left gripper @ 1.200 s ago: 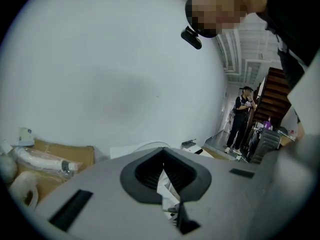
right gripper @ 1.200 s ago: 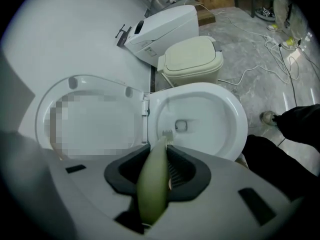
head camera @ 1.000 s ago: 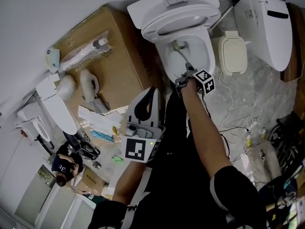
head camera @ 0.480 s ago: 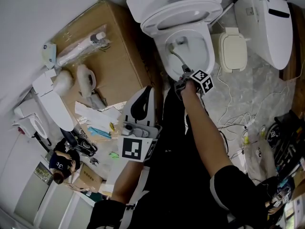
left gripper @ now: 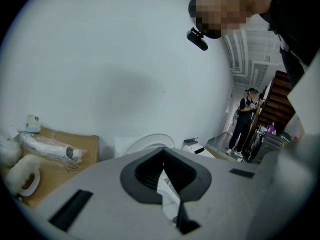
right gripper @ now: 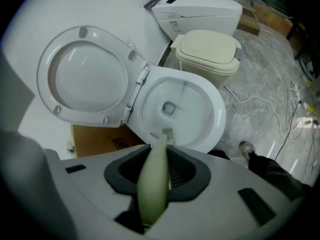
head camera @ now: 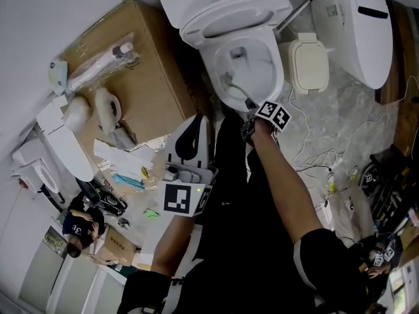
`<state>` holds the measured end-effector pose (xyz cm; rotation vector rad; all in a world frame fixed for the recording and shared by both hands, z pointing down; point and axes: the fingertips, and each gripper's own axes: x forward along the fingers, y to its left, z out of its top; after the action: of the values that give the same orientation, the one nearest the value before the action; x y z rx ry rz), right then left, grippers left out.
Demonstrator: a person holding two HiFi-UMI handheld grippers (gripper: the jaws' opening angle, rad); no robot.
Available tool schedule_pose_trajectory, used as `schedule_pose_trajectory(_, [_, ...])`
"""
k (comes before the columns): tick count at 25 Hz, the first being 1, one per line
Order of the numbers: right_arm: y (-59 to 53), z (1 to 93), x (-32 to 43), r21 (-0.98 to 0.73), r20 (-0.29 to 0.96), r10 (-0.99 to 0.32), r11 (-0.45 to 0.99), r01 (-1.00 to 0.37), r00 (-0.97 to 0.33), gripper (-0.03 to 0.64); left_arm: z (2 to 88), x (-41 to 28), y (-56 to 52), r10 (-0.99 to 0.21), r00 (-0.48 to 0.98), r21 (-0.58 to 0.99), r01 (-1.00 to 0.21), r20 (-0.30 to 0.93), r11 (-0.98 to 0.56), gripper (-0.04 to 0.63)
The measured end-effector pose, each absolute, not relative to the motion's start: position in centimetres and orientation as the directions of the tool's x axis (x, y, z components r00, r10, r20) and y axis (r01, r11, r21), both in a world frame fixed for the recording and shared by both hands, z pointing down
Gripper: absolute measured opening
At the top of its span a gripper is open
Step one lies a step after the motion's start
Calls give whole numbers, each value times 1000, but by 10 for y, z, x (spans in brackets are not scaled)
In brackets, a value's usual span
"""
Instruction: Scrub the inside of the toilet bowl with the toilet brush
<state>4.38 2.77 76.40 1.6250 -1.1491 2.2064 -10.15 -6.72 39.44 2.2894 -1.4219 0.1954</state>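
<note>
In a cluttered storeroom, the toilet bowl (head camera: 270,77) stands open below me, its lid (head camera: 226,19) tipped back against the wall, a cardboard box (head camera: 147,84) to one side and a second toilet (head camera: 357,28) to the other. My right arm reaches down over the near rim. The right claw (right gripper: 159,170) is clamped round the pale green handle of the toilet brush (right gripper: 153,184), which runs straight out between its jaws. The bristle head sits on the bowl's near inner wall, just below the rim and well above the drain hole at the bottom.

The left claw (head camera: 194,142) hangs back by my hip, pointing up at the wall. Its jaws are drawn almost together and hold nothing.

The scrubbing looks to be under way but confined to the upper wall. I judge the main risk is the head riding up over the rim on a short stroke, flicking water onto the marble floor (head camera: 340,129) and the cables (head camera: 314,150) lying there. The smooth, tapered handle could also twist or slide in the claw if I press hard.
</note>
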Motion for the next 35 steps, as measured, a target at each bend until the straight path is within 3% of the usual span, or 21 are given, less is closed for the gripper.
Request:
schedule_pose_trajectory(9, [61,756,79,-412,909,-138,-421,-808,-393,112,391,-83,-72,-812,494,319,-859,312,-400,6])
schedule_pose_trajectory(18, [54,749,112,-353,936,19,38,-935,-353,114,389,-78,-73,-819,480,313,-867,316,-388,6])
schedule_pose_trajectory(27, [36,746,144,-282,958,93,437,-854,-270,113,384,-60,-63,-861,395,287,-907,320,-310,6])
schedule_pose_trajectory(35, [24,748,155,-216,974,142,821,-528,-178,112,374,-50,-45,-927,198,302,-948,318,-99,6])
